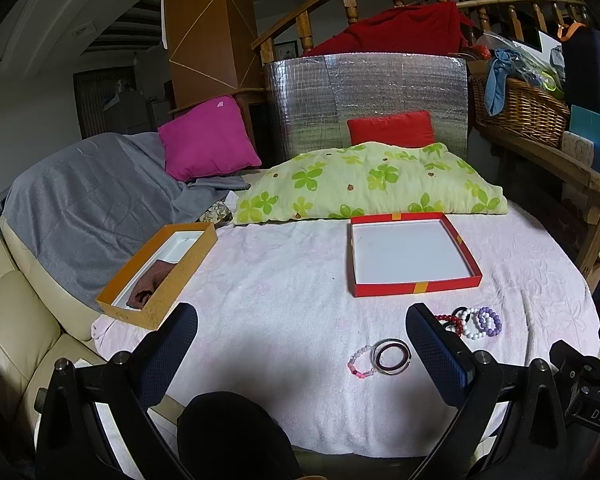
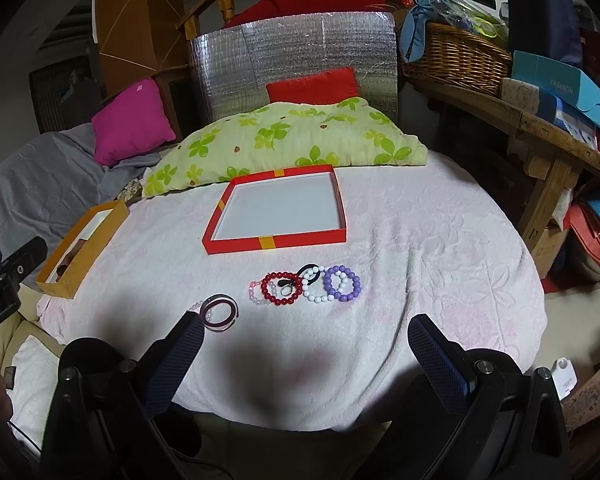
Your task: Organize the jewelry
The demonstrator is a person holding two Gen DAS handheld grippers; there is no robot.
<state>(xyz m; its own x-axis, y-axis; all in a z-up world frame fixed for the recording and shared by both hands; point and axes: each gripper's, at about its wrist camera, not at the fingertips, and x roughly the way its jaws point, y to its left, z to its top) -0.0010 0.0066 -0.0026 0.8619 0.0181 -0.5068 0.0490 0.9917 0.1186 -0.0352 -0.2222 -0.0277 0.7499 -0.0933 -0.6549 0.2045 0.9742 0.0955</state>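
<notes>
Nothing has been picked up yet, by the look of it: the red tray (image 2: 276,246) sits bare in the middle of the right wrist view, white floor showing, on the pale pink towel (image 2: 420,260) that covers the bed.

All the jewelry lies loose below the tray. In that view the cluster runs left to right: a dark red bead bracelet (image 2: 281,289), a white bead bracelet (image 2: 316,286) and a purple bead bracelet (image 2: 342,283), touching or overlapping one another, with a black loop tangled in among them. Lower left of these, a dark bangle (image 2: 219,312) rests just beside a pale pink bead bracelet (image 1: 360,362), which is clearer in the left wrist view.

The right gripper (image 2: 302,338) hangs at the bottom of its frame, jaws wide apart and holding nothing. The left gripper (image 1: 302,330) is likewise spread wide and bare. An orange box (image 1: 158,274) with a brown cloth in it sits at mid-left.

I'd judge this the very 1st step. The next move probably calls for closing on 1 piece only; the bangle looks easiest, being apart from the tangled cluster.
</notes>
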